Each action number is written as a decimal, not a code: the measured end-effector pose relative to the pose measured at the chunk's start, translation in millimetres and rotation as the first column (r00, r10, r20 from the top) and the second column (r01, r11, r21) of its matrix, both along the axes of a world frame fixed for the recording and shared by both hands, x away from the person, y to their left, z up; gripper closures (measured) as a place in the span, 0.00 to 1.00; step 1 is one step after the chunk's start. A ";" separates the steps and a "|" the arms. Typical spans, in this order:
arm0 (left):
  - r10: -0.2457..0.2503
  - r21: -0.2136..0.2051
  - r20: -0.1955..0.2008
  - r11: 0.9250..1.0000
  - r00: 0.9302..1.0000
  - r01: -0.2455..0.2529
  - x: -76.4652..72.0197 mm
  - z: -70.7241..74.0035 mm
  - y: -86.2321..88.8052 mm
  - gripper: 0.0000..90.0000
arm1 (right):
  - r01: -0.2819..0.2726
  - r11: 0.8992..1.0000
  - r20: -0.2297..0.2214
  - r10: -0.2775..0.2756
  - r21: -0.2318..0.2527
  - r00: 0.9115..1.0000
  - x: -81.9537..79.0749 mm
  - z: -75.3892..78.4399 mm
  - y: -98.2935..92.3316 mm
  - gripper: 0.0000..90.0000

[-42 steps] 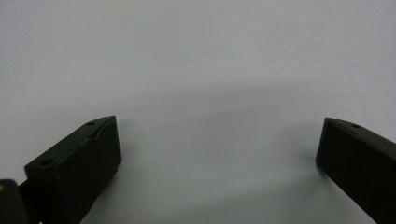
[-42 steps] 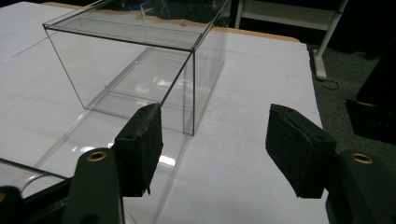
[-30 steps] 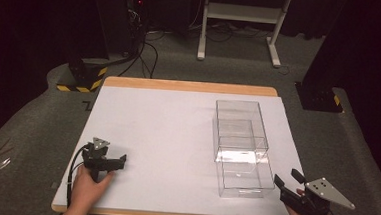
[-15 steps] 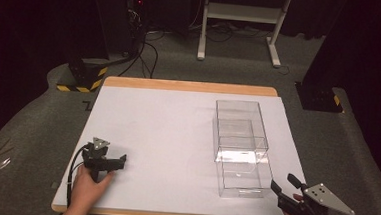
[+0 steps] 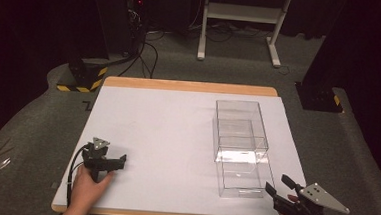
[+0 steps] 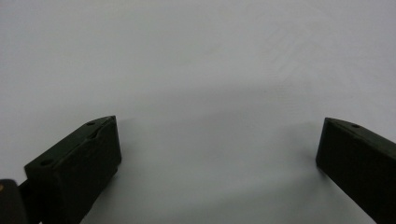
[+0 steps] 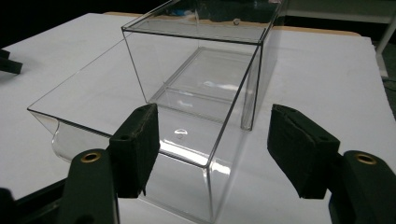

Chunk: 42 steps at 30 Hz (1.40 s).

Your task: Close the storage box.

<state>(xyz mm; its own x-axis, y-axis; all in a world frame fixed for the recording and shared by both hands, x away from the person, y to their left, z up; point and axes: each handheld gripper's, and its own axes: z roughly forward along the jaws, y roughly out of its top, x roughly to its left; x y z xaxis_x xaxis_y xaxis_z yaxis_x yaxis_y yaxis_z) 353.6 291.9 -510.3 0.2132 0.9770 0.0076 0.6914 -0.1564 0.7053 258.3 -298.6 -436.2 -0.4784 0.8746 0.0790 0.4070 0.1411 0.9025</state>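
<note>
Fingers point(image 7: 137, 149) of the right gripper point(image 7: 212, 149) gape toward an empty clear box point(image 7: 201, 88).

Over the last second the right claw point(image 5: 279, 189) has slid along the near right corner of the worktop point(image 5: 167, 131). It began out past the right edge, level with the near end of the clear box point(image 5: 240, 148); it has since drawn back toward the person and a little inward to the left. Its jaw tips now lie just beside the box's near right corner, apart from it. The grey plate on top has dropped lower in the high view, and the hand holding it now sits at the bottom edge of that view.
</note>
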 end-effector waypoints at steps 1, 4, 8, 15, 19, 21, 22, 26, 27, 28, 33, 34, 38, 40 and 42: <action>0.000 0.000 0.000 1.000 1.000 0.000 0.0 0.0 0.0 0.00 | 0.002 1.000 0.001 -0.002 0.002 1.000 -1.1 -0.7 0.3 0.38; 0.000 0.000 0.000 1.000 1.000 0.000 0.0 0.0 0.0 0.00 | 0.001 1.000 -0.011 -0.001 0.005 1.000 -5.8 -5.5 0.8 0.38; 0.000 0.000 0.000 1.000 1.000 0.000 0.0 0.0 0.0 0.00 | 0.001 1.000 -0.023 -0.002 -0.019 1.000 -6.7 -10.0 3.0 0.38; 0.000 0.000 -0.001 1.000 1.000 0.000 0.0 0.1 0.0 0.00 | 0.008 1.000 -0.005 -0.008 -0.023 1.000 -5.1 -12.2 5.1 0.38; 0.000 0.000 -0.001 1.000 1.000 0.000 0.0 0.1 -0.1 0.00 | 0.018 0.999 0.002 -0.018 -0.028 1.000 -2.4 -12.3 7.2 0.38; 0.000 0.000 -0.001 1.000 1.000 0.000 0.0 0.0 -0.1 0.00 | 0.027 0.999 0.010 -0.027 -0.039 1.000 -0.3 -11.7 8.9 0.38; 0.000 0.000 -0.001 1.000 1.000 0.000 0.0 0.0 -0.1 0.00 | 0.033 0.999 0.010 -0.033 -0.041 0.999 0.9 -11.5 9.8 0.39; 0.000 0.000 -0.001 1.000 1.000 0.000 0.0 0.0 -0.1 0.00 | 0.038 0.999 0.006 -0.038 -0.034 0.999 7.0 -12.2 11.1 0.39; 0.000 0.000 0.000 1.000 1.000 0.000 0.0 0.0 0.0 0.00 | 0.044 0.998 0.010 -0.044 -0.039 0.999 7.0 -11.3 10.6 0.40; 0.000 0.000 0.000 1.000 1.000 0.000 0.0 0.0 0.0 0.00 | 0.046 0.999 0.013 -0.045 -0.027 0.999 4.8 -11.0 8.3 0.40; 0.000 0.000 0.000 1.000 1.000 0.000 0.0 0.0 0.0 0.00 | 0.032 0.999 -0.020 -0.033 -0.042 0.999 2.5 -18.0 8.0 0.40; 0.000 0.000 0.000 1.000 1.000 0.000 0.0 0.0 0.0 0.00 | 0.029 0.998 -0.028 -0.031 -0.051 0.999 2.8 -19.8 9.0 0.40; 0.000 -0.001 -0.001 1.000 1.000 0.000 0.0 0.0 0.0 0.00 | 0.020 0.996 -0.056 -0.025 -0.087 0.998 9.0 -27.4 15.1 0.39; 0.000 -0.001 -0.001 1.000 1.000 0.000 0.0 0.0 0.0 0.00 | 0.015 0.996 -0.060 -0.020 -0.087 0.998 9.7 -28.3 16.0 0.39; 0.000 0.000 -0.001 1.000 1.000 0.000 0.0 0.0 0.0 0.00 | 0.017 0.995 -0.063 -0.023 -0.098 0.998 11.3 -30.1 18.4 0.39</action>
